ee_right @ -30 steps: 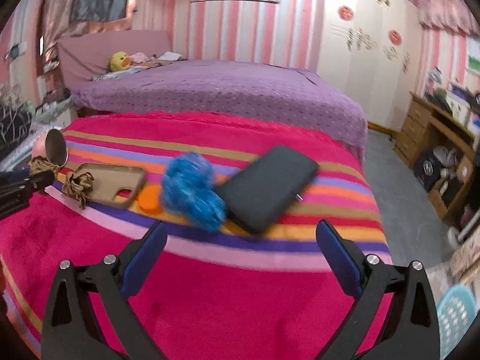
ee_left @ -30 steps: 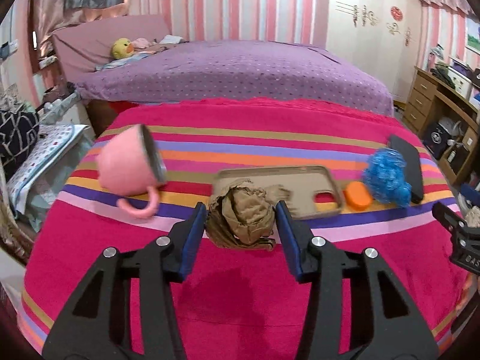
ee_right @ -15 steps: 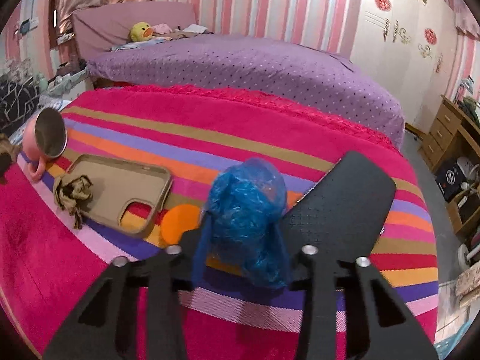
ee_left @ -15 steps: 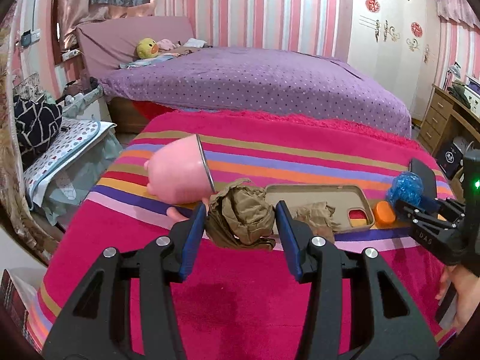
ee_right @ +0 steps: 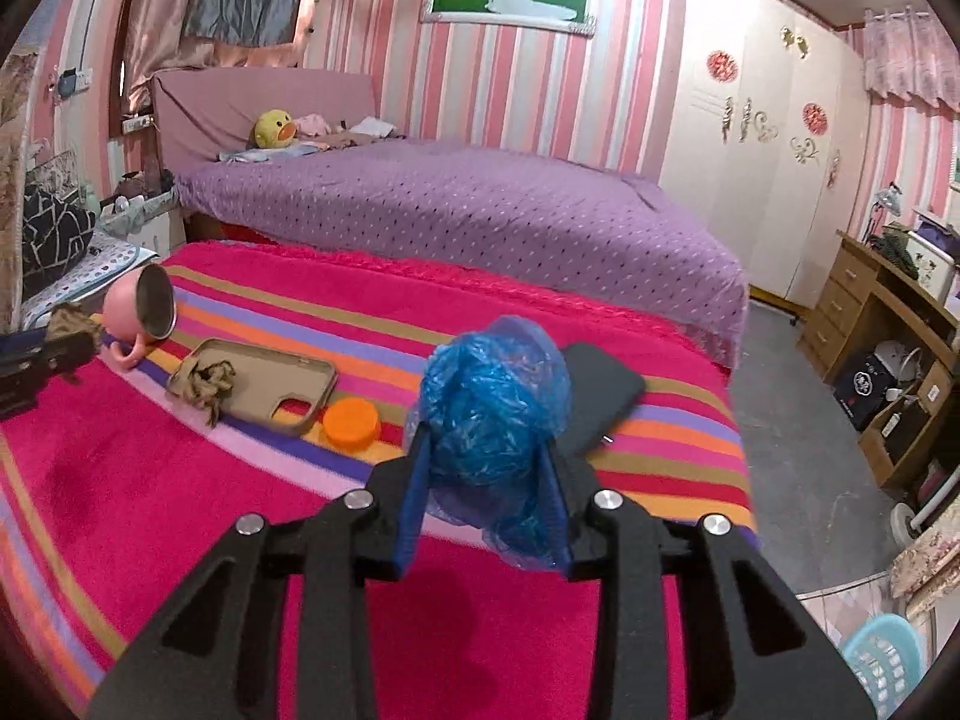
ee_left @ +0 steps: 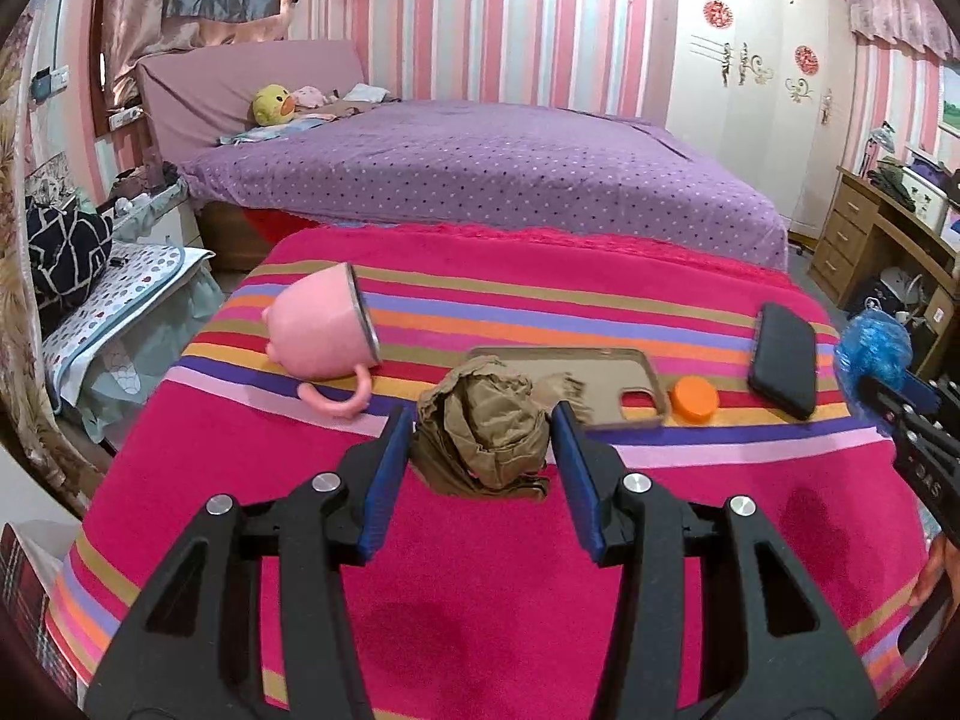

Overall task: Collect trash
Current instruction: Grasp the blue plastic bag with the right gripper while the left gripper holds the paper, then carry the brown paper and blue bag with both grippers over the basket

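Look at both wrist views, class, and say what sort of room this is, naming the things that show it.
Most likely a home bedroom. A large bed with a purple dotted cover fills the back, a yellow duck plush lies by its padded headboard, and a wooden desk with drawers stands to the right.

Your hand (ee_left: 936, 576) cut off at the right edge, black phone (ee_right: 600, 396) half hidden behind the blue plastic wad (ee_right: 492, 402), desk items (ee_right: 900, 252) too small to tell.
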Demonstrator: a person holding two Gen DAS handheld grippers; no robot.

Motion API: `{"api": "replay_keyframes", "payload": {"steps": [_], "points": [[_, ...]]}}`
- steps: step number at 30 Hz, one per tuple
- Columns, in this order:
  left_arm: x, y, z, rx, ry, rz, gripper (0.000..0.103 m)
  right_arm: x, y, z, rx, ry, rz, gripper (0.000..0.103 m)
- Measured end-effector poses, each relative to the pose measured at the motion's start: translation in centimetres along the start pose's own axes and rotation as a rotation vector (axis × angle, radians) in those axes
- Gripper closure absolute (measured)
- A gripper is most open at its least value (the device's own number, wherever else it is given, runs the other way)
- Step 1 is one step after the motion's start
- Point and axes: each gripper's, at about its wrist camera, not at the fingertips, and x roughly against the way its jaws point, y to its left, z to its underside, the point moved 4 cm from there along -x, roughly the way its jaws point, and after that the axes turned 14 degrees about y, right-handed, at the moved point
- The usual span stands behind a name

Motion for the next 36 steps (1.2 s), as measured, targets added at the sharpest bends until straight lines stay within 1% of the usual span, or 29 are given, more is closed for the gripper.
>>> {"api": "replay_keyframes", "payload": {"steps": [3, 7, 11, 15, 19, 23, 31, 36], "points": [[0.6, -1.2, 0.8, -0.006, 0.004, 0.021, 0.056, 1.7, -1.0, 1.6, -0.006, -0.002, 0.018, 0.069], [1.4, -2.8, 2.0, -0.037, -0.013, 0.016, 0.056, 3.4, -3.0, 3.9, -0.038, -0.005, 0.030, 0.069], [1.8, -4.1, 2.8, -0.045, -0.008, 0.048, 0.056, 4.3, -4.7, 5.9, -0.073, -0.006, 0.029, 0.069], [2.0, -5.6, 3.6, -0.070, -0.017, 0.025, 0.056, 4.8, -5.5, 7.4, -0.080, -0.018, 0.039, 0.069], [2.0, -6.9, 4.2, -0.091, -0.023, 0.022, 0.056, 4.6, -6.2, 8.1, -0.088, -0.020, 0.033, 0.069], [2.0, -7.5, 4.6, -0.100, -0.030, 0.011, 0.056, 4.3, -6.9, 8.0, -0.091, -0.020, 0.016, 0.069], [1.3, -8.9, 5.3, -0.098, -0.011, -0.011, 0.056, 3.9, -8.3, 8.8, -0.085, -0.008, -0.002, 0.069], [2.0, -10.6, 5.5, -0.114, -0.031, -0.032, 0.056, 4.3, -9.5, 9.3, -0.072, -0.009, 0.002, 0.069]]}}
